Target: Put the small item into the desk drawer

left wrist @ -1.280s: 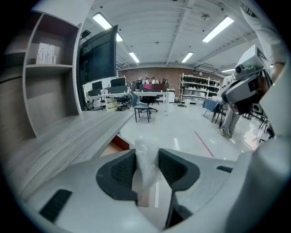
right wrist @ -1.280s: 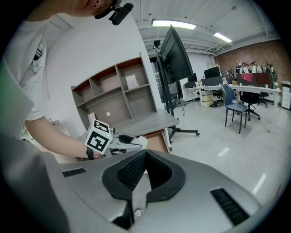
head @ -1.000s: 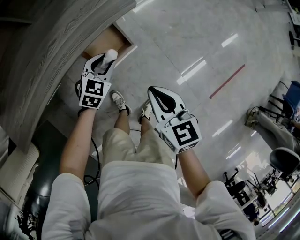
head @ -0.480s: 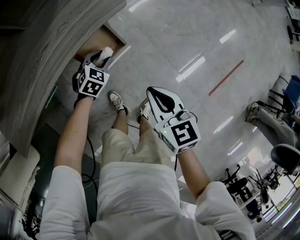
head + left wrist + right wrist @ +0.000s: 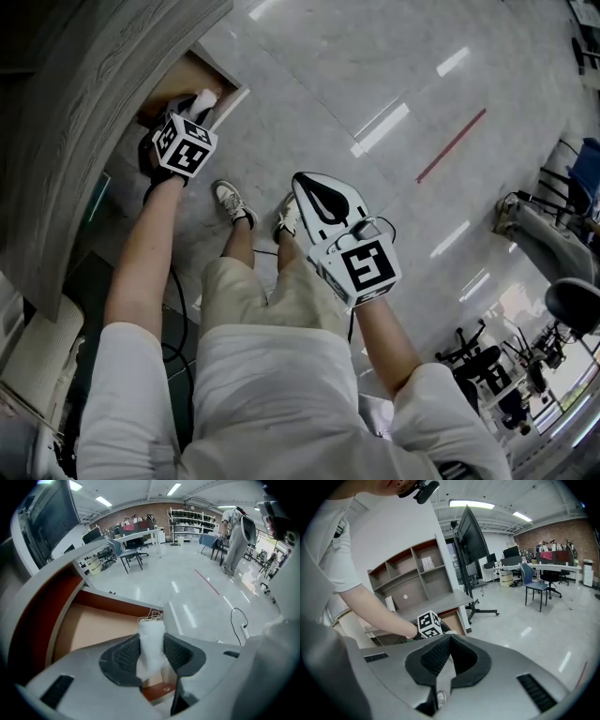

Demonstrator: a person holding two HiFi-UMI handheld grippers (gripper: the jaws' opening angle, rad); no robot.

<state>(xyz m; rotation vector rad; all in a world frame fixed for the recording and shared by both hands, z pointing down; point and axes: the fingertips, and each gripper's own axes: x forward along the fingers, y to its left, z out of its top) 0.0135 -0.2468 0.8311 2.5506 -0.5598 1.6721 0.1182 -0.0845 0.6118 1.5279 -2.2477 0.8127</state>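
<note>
The small item (image 5: 151, 641) is a white, frayed scrap of fabric, and the pads of my left gripper (image 5: 152, 656) are shut on it. In the head view that left gripper (image 5: 192, 112) holds the item (image 5: 205, 97) at the mouth of the open desk drawer (image 5: 178, 80). The left gripper view shows the drawer's tan floor (image 5: 98, 625) just beyond and below the item. My right gripper (image 5: 309, 187) hangs above the person's knees, away from the drawer. Its jaws (image 5: 449, 639) are shut with nothing between them.
The grey wood desk top (image 5: 84, 112) overhangs the drawer at the left. The person's shoes (image 5: 230, 202) stand on the glossy floor below the grippers. A red floor line (image 5: 452, 145) and office chairs (image 5: 572, 319) lie to the right. A cable (image 5: 239, 620) trails on the floor.
My left gripper has carried the white item up and to the left, closer to the open drawer. The right gripper has stayed where it was.
</note>
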